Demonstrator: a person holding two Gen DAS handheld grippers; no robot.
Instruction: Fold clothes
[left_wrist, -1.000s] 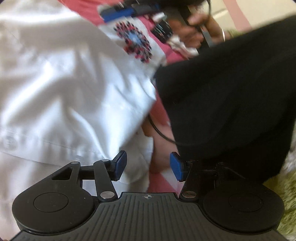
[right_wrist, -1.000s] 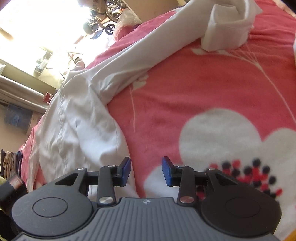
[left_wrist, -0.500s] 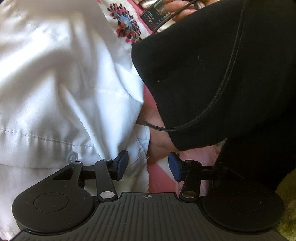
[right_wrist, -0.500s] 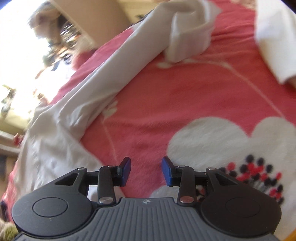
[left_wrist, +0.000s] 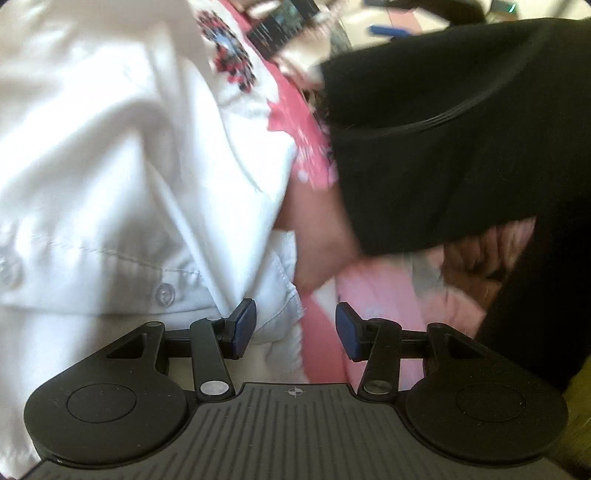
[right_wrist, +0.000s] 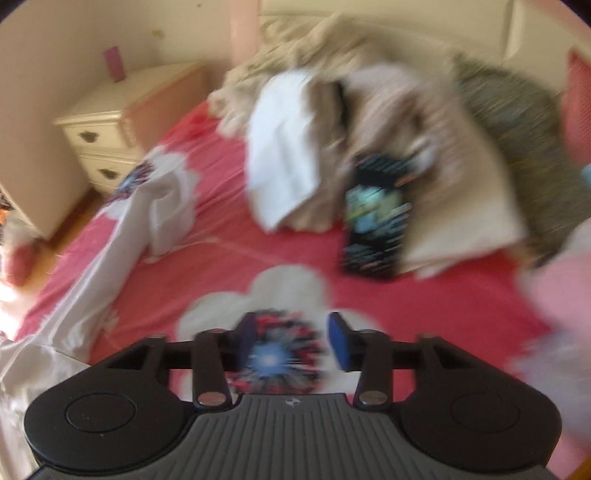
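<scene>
A white button-up shirt (left_wrist: 110, 166) lies on the pink flowered bedspread (left_wrist: 369, 295) and fills the left of the left wrist view. My left gripper (left_wrist: 294, 330) is open, low at the shirt's front edge. A fold of that edge by a button (left_wrist: 164, 293) sits between the fingers, and the pads do not press it. In the blurred right wrist view the shirt's long sleeve (right_wrist: 110, 266) runs up the left to its cuff (right_wrist: 166, 210). My right gripper (right_wrist: 291, 341) hangs above a flower print, its jaws opening with nothing between them.
A person's black sleeve (left_wrist: 461, 129) and hand (left_wrist: 476, 266) cross the right of the left wrist view. At the far end of the bed lies a heap of beige and white clothes (right_wrist: 295, 147), a dark printed item (right_wrist: 376, 221) and a grey pillow (right_wrist: 517, 122). A cream nightstand (right_wrist: 99, 136) stands beside the bed.
My right gripper has lifted off the bedspread and swung round to face the far end of the bed, its jaws wider. My left gripper has sunk a little toward the shirt's edge.
</scene>
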